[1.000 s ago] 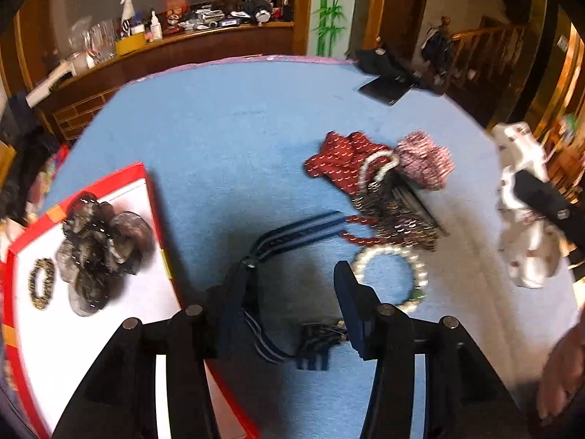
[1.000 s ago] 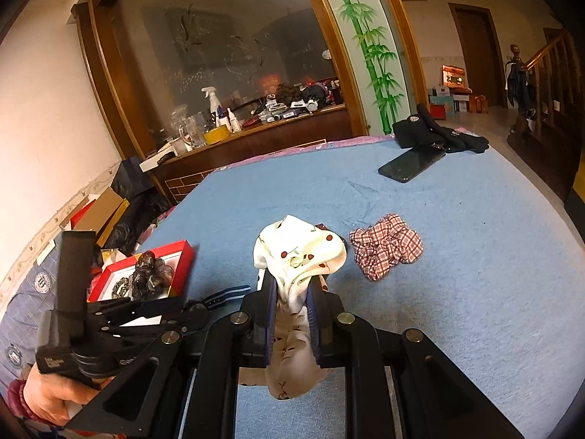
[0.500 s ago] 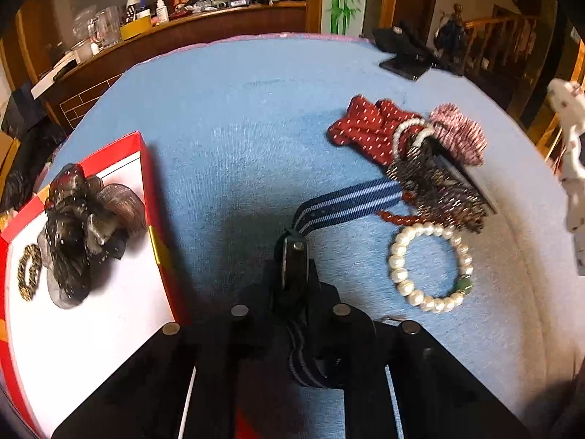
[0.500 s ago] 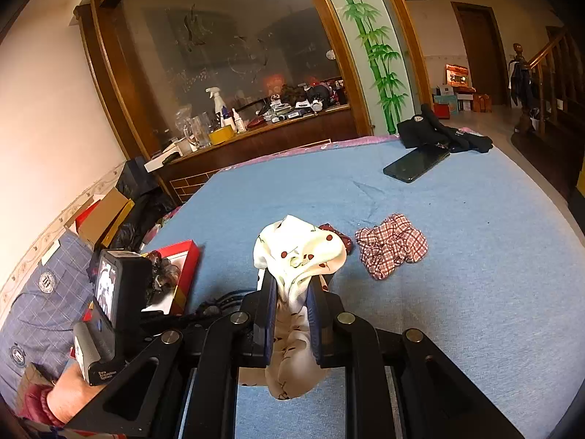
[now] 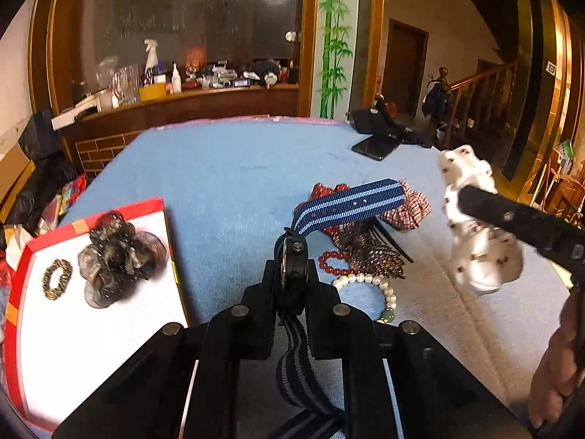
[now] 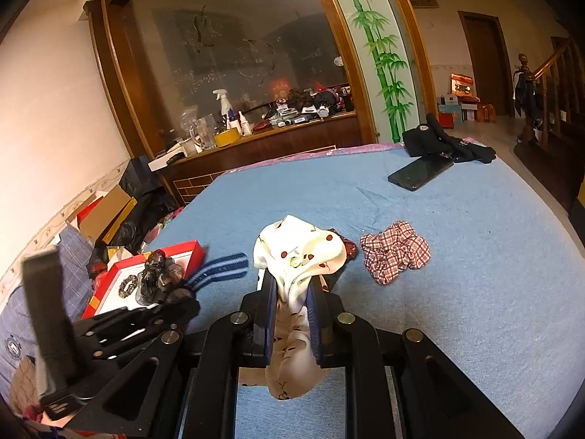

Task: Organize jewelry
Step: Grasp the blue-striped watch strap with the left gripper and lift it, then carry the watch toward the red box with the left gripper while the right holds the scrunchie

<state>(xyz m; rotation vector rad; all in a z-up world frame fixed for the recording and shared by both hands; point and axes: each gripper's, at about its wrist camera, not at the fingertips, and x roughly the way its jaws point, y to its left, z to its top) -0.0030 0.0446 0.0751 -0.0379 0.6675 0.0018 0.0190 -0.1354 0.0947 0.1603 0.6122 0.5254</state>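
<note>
My left gripper (image 5: 292, 256) is shut on a black watch with a navy and light-blue striped strap (image 5: 351, 205). The strap sticks up ahead of the fingers and hangs down behind them, above the blue cloth. To its left lies a red box (image 5: 161, 205) with a white floor, holding a dark scrunchie (image 5: 117, 259) and a small bead bracelet (image 5: 56, 280). My right gripper (image 6: 290, 285) is shut on a white cherry-print scrunchie (image 6: 299, 252), held above the cloth. In the right wrist view the strap (image 6: 219, 269) is above the red box (image 6: 182, 252).
On the blue cloth lie a pearl bracelet (image 5: 365, 280), a red bead bracelet (image 5: 332, 261), a checked scrunchie (image 5: 406, 212), a red dotted scrunchie (image 5: 321, 190) and a dark beaded piece. A phone (image 5: 376, 146) and dark clothing lie at the far edge. A hand shows at lower right.
My left gripper shut on the watch and lifted it off the cloth, tilting upward and back. The right gripper kept still with the white scrunchie.
</note>
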